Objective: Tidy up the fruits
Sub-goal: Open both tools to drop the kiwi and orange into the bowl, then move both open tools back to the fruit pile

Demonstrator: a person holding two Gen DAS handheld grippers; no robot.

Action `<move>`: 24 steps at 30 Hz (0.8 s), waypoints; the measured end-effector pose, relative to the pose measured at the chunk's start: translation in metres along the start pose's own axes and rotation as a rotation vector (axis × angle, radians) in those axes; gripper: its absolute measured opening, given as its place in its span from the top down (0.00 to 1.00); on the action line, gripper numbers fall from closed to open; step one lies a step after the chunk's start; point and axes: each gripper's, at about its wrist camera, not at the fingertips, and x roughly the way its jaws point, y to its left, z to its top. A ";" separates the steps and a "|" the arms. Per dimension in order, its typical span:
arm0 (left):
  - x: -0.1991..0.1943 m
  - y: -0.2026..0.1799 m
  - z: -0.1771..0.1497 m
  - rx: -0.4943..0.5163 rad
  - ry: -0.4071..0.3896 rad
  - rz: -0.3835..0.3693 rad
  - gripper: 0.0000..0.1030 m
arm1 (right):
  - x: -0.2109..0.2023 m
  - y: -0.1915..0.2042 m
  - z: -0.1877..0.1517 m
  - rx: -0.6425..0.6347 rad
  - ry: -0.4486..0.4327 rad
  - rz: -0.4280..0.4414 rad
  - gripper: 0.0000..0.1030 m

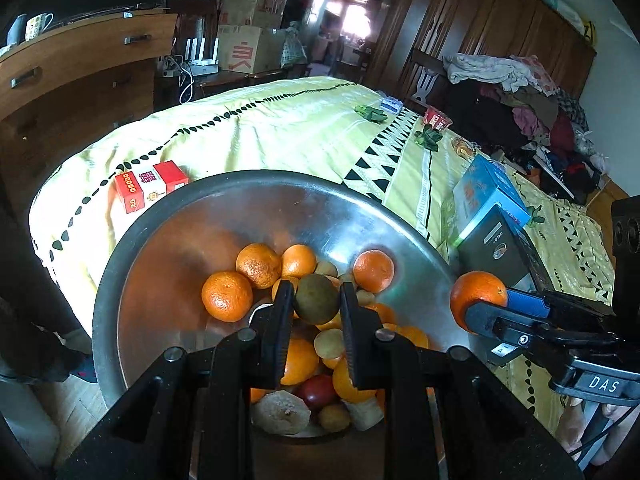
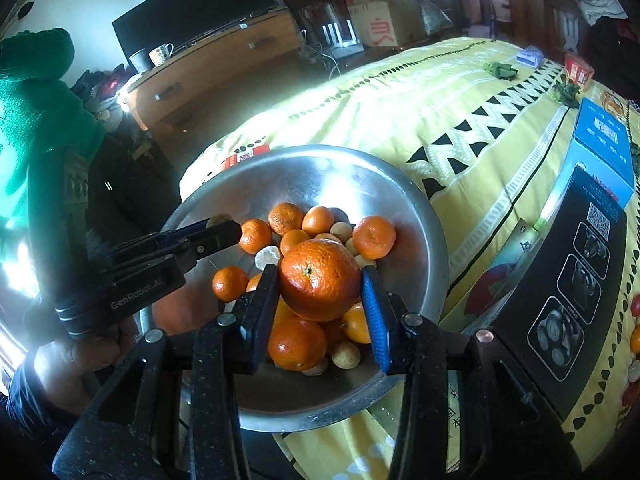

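Hovering over a shiny metal bowl (image 1: pixel 168 240), the left gripper (image 1: pixel 316 300) pinches a smooth greenish-brown fruit (image 1: pixel 316 298); the right gripper (image 2: pixel 320 288) clamps a dimpled round orange (image 2: pixel 320 280).

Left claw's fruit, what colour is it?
Olive green-brown, seen best in the left wrist view: the round fruit sits between the left claw fingers.
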 end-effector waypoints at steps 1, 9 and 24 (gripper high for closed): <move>0.001 0.001 -0.001 -0.005 0.003 0.001 0.78 | 0.002 -0.001 0.000 0.003 0.006 0.000 0.58; 0.001 0.003 0.000 -0.028 0.004 0.017 0.50 | 0.000 0.001 0.003 0.003 -0.008 -0.011 0.58; -0.036 -0.094 0.007 0.177 -0.118 0.023 0.17 | -0.131 -0.008 -0.080 0.028 -0.235 -0.134 0.38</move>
